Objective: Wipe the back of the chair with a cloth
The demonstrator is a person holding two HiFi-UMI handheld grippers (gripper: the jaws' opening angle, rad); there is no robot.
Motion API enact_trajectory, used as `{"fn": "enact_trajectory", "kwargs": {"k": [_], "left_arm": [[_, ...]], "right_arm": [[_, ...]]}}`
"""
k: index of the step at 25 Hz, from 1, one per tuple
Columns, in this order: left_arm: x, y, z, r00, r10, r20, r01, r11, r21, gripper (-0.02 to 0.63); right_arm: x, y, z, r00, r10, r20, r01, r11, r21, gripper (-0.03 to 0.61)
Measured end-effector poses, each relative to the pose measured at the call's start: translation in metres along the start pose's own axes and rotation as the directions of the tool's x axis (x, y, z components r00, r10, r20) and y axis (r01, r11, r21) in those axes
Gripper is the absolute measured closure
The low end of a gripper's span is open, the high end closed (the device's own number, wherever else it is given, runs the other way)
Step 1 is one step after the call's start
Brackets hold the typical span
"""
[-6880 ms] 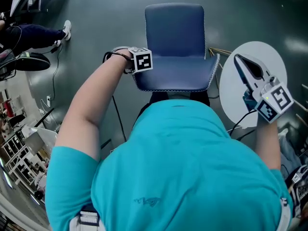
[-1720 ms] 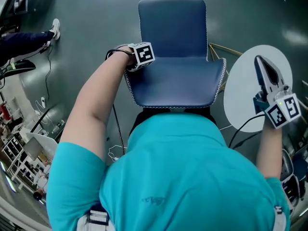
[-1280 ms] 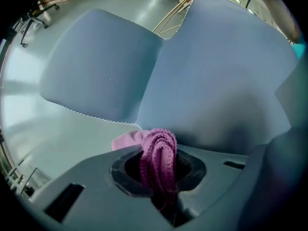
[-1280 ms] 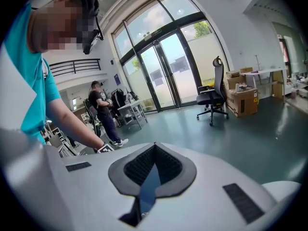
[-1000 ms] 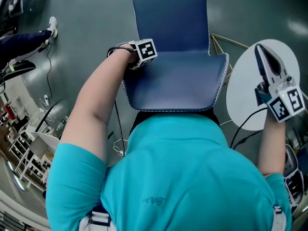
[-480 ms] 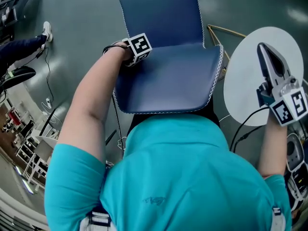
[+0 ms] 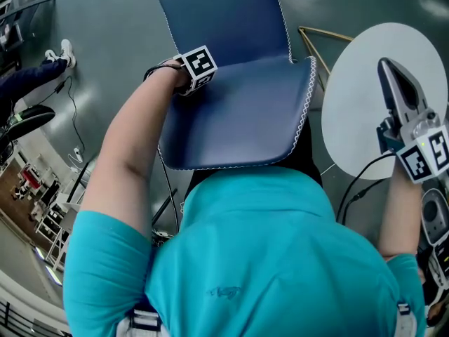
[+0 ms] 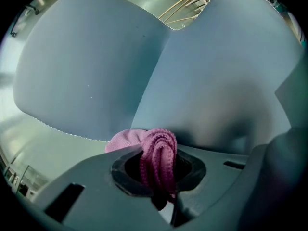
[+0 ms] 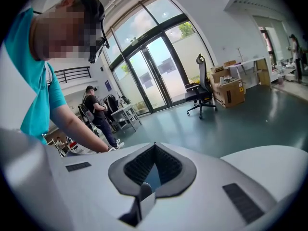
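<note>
- The blue chair [image 7: 235,111] stands straight ahead of the person in the teal shirt, its seat nearest them and its back [image 7: 221,20] beyond.
- The left gripper [image 8: 156,172] is clenched on a bunched pink cloth [image 8: 156,150], which bulges out past the jaw tips.
- The cloth sits at the chair's left edge, just beside the white-stitched rim where the back meets the seat.
- The left arm [image 7: 133,146] reaches forward, the bare forearm stretched to that edge.
- The right gripper [image 7: 394,76] has its jaws drawn together with nothing between them.
- It is held to the right of the chair, above a round white table [image 7: 358,118], pointing away from the person.
</note>
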State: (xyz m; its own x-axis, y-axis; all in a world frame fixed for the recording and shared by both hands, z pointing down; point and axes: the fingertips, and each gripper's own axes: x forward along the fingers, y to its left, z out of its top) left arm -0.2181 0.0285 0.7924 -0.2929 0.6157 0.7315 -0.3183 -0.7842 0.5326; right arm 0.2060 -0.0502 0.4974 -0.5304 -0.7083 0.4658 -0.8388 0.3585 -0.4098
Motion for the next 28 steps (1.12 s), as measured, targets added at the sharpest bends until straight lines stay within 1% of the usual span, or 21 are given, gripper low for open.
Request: {"fn": "enact_trajectory", "kwargs": {"k": [2, 6, 9, 14, 20, 23, 28], "left_arm": [[-0.003, -0.002, 0.006, 1.0, -0.012, 0.011, 0.012, 1.0, -0.009, 0.555], [-0.003, -0.002, 0.017, 1.0, -0.009, -0.013, 0.01, 1.0, 0.015, 0.555], [-0.004, -0.008, 0.033, 1.0, -0.029, 0.01, 0.029, 1.0, 0.01, 0.555], [-0.002, -0.017, 0.054, 1.0, -0.01, -0.008, 0.01, 0.999, 0.042, 0.555], [0.001, -0.019, 0.059, 0.998, 0.019, -0.059, -0.015, 0.997, 0.071, 0.555], [-0.004, -0.023, 0.069, 0.999, 0.003, -0.039, -0.001, 0.998, 0.059, 0.555], [-0.01, -0.035, 0.096, 1.0, -0.014, -0.006, 0.015, 0.997, 0.07, 0.555]], "right_arm": [[-0.003, -0.005, 0.001, 1.0, -0.005, 0.003, 0.004, 1.0, 0.007, 0.588], [-0.009, -0.015, -0.004, 1.0, -0.013, 0.007, 0.012, 1.0, 0.016, 0.588], [-0.012, -0.021, -0.011, 1.0, -0.02, 0.012, 0.02, 0.999, 0.027, 0.588], [-0.027, -0.032, -0.024, 0.999, -0.035, 0.025, 0.034, 0.999, 0.043, 0.588], [-0.043, -0.042, -0.034, 0.997, -0.057, 0.044, 0.054, 0.997, 0.061, 0.588], [-0.05, -0.047, -0.035, 0.996, -0.068, 0.053, 0.064, 0.996, 0.069, 0.588], [-0.061, -0.055, -0.039, 0.994, -0.083, 0.064, 0.078, 0.994, 0.079, 0.588]]}}
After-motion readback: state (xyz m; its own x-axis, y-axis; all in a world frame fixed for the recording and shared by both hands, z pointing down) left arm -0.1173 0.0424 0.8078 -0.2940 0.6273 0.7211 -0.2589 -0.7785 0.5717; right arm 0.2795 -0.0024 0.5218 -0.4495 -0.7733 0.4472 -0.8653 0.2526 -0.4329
